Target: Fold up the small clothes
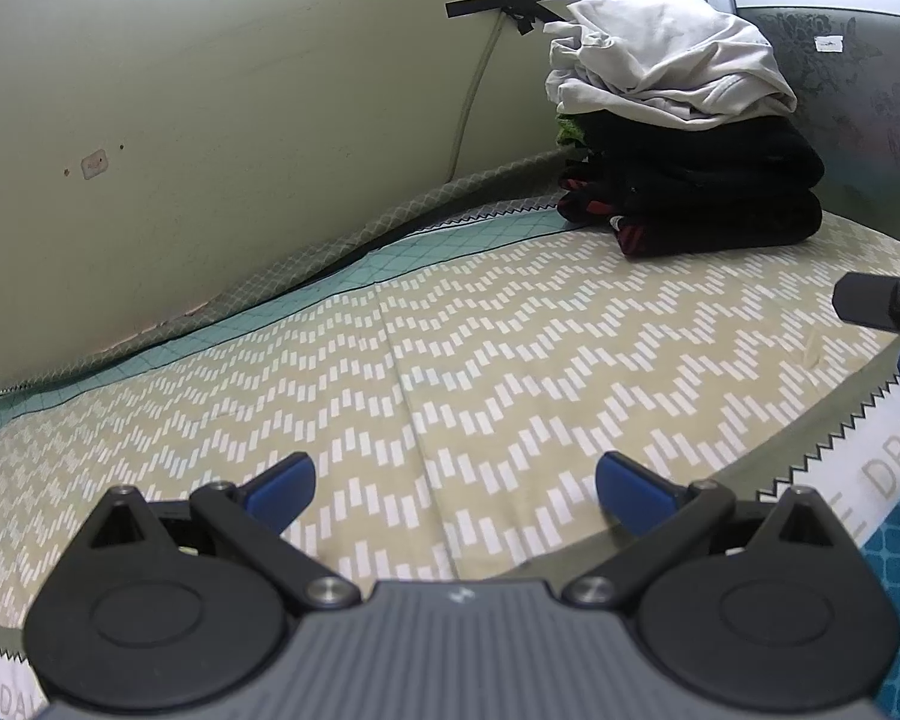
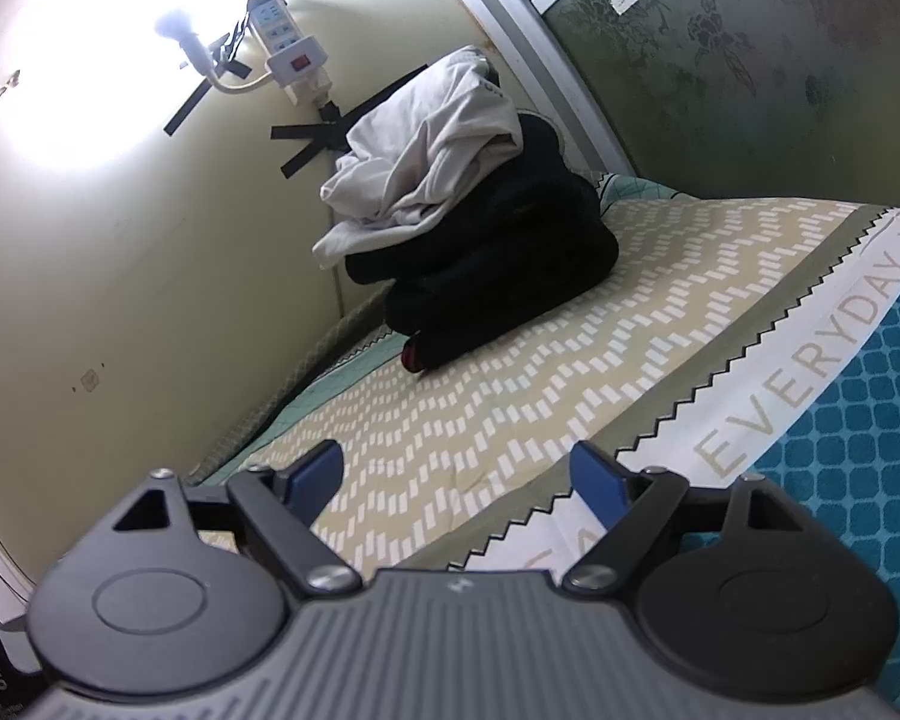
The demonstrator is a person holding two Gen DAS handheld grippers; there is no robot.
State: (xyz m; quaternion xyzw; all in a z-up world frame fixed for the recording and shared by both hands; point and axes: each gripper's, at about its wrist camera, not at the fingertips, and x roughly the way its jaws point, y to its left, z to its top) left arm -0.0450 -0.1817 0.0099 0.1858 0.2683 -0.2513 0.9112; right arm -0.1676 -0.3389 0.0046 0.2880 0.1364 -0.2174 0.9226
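Observation:
A pile of clothes stands in the far corner of the bed: a crumpled white garment lies on top of folded black garments with red trim. The same pile shows in the right wrist view, white garment over black ones. My left gripper is open and empty, low over the patterned bedsheet, well short of the pile. My right gripper is open and empty above the sheet's zigzag border. Part of the right gripper shows at the right edge of the left wrist view.
The bed meets a pale green wall on the left, with a taped cable and a power strip. A bright lamp glares. A dark patterned panel closes the far side. Teal fabric borders the sheet at right.

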